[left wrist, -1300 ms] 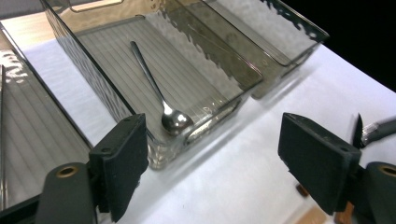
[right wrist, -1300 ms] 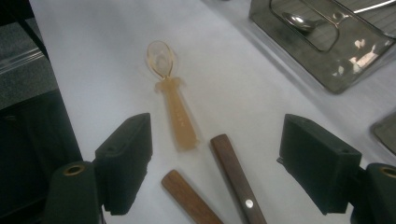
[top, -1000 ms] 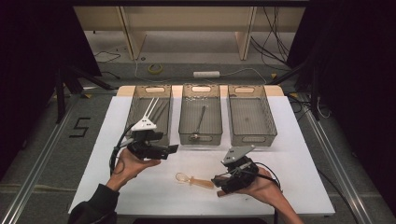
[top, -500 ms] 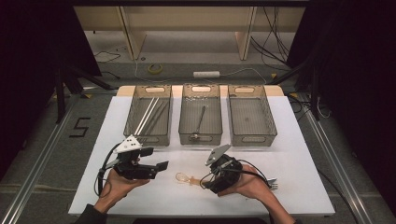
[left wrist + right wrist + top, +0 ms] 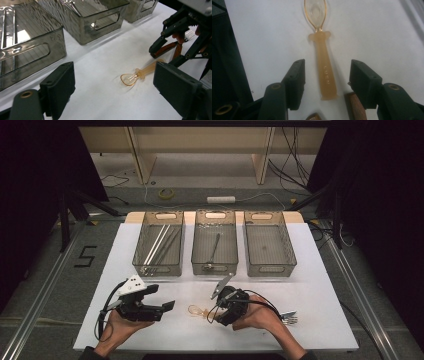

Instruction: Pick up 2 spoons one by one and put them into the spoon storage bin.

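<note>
Now our right gripper (image 5: 325, 82) has been closing its jaws astride the spoon's (image 5: 323, 67) stiff, light, slippery handle, flat on the surface; left gripper (image 5: 115, 92) open, empty.

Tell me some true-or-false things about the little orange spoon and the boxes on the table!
1. The orange spoon lies flat on the white table. True.
2. The right gripper has squeezed the spoon tight. False: its jaws have just been closing, with the spoon's handle between them, but gaps still show on both sides.
3. There are three see-through bins at the back of the table. True.
4. The middle bin holds nothing. False: a long metal utensil lies in it.
5. The left gripper holds a fork. False: its jaws are open and hold nothing.
</note>
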Available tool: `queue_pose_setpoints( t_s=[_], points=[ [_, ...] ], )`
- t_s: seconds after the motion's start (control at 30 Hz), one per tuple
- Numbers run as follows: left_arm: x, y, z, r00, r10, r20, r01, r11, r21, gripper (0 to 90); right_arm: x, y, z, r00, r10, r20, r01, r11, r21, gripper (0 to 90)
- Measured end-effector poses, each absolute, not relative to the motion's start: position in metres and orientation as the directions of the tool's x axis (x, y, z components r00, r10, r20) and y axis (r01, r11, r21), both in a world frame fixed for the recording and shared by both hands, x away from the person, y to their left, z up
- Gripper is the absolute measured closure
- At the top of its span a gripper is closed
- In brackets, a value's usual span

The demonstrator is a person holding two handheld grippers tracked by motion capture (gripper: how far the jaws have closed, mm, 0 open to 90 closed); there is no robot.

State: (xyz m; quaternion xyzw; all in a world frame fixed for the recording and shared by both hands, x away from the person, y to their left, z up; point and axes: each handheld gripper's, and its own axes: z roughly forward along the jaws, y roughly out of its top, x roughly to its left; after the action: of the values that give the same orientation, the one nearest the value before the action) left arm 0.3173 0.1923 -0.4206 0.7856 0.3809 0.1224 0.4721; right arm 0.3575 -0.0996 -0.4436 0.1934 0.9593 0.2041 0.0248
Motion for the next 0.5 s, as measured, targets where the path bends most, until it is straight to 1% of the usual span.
queue_pose_setpoints(
  t_s=[0.13,0.2,0.3,0.37,0.4,0.43,0.5],
  points=[
    [0.314,0.195,-0.423,0.678,0.716,-0.162,0.483,-0.269,0.833,17.2,0.360,-0.097,-0.448,-0.928,0.371,0.030,0.355,0.858,0.371,52.0],
    [0.313,0.196,-0.423,0.675,0.721,-0.156,0.481,-0.270,0.834,17.2,0.361,-0.095,-0.449,-0.929,0.369,0.032,0.354,0.860,0.369,54.1],
    [0.314,0.198,-0.423,0.669,0.721,-0.179,0.486,-0.243,0.839,17.2,0.362,-0.094,-0.451,-0.929,0.367,0.037,0.355,0.862,0.361,58.3],
    [0.315,0.199,-0.423,0.668,0.724,-0.174,0.487,-0.248,0.838,17.2,0.363,-0.092,-0.453,-0.931,0.363,0.033,0.350,0.866,0.358,60.9],
    [0.315,0.198,-0.424,0.667,0.724,-0.175,0.488,-0.247,0.837,17.2,0.363,-0.092,-0.453,-0.930,0.365,0.040,0.356,0.870,0.342,62.0],
    [0.315,0.198,-0.424,0.668,0.723,-0.175,0.488,-0.247,0.837,17.1,0.364,-0.091,-0.455,-0.932,0.360,0.039,0.350,0.868,0.352,63.0],
    [0.315,0.197,-0.424,0.670,0.722,-0.172,0.487,-0.252,0.836,17.1,0.364,-0.090,-0.456,-0.934,0.357,0.035,0.346,0.873,0.344,65.0]
  ],
)
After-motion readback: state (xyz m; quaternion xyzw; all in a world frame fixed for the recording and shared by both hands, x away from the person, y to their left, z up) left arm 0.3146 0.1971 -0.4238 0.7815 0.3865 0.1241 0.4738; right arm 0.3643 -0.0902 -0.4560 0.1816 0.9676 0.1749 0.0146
